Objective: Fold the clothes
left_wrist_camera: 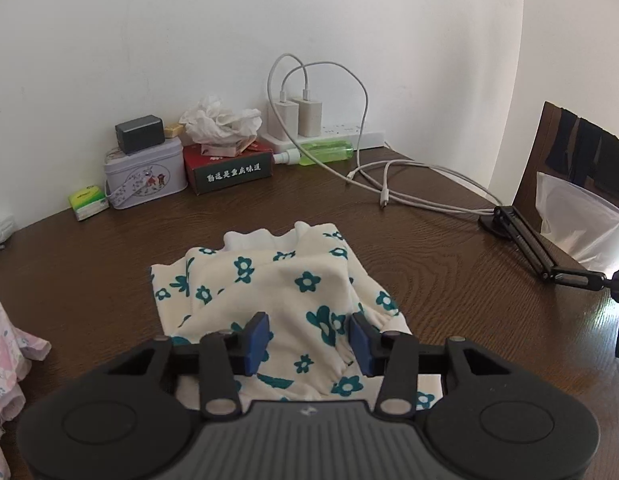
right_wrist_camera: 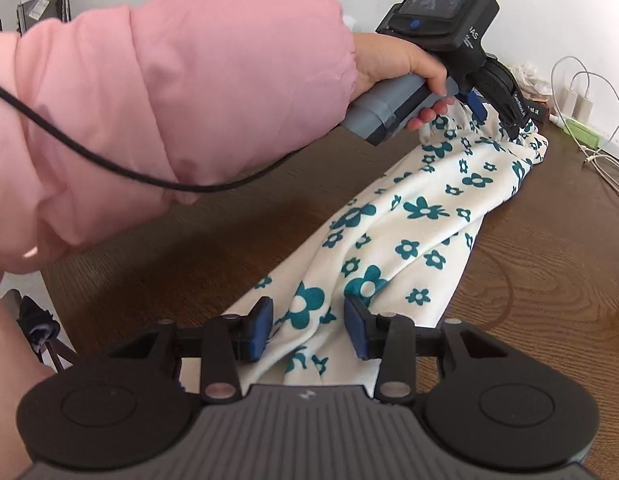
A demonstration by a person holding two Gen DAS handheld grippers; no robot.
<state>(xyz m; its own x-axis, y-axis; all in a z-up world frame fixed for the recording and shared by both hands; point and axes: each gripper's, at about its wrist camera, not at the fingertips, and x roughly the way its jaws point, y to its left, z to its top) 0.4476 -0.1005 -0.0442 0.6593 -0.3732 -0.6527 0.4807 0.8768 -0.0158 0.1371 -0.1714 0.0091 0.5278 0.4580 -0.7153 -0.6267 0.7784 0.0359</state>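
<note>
A cream garment with teal flowers [left_wrist_camera: 277,292] lies on the brown wooden table [left_wrist_camera: 429,272]. In the right wrist view it [right_wrist_camera: 413,232] stretches in a long strip from near to far. My left gripper [left_wrist_camera: 309,336] is open, its blue pads [left_wrist_camera: 258,338] either side of a raised fold at one end of the garment. The left gripper also shows in the right wrist view [right_wrist_camera: 493,108], at the far gathered end. My right gripper [right_wrist_camera: 309,326] is open over the near end, with cloth between its blue pads [right_wrist_camera: 261,328].
At the back wall stand a tin box [left_wrist_camera: 143,176], a red-green carton [left_wrist_camera: 229,168], crumpled tissue [left_wrist_camera: 219,120], a power strip with chargers and cables [left_wrist_camera: 309,120] and a green bottle [left_wrist_camera: 325,152]. A black stand [left_wrist_camera: 525,240] lies right. A pink garment [left_wrist_camera: 5,360] lies left.
</note>
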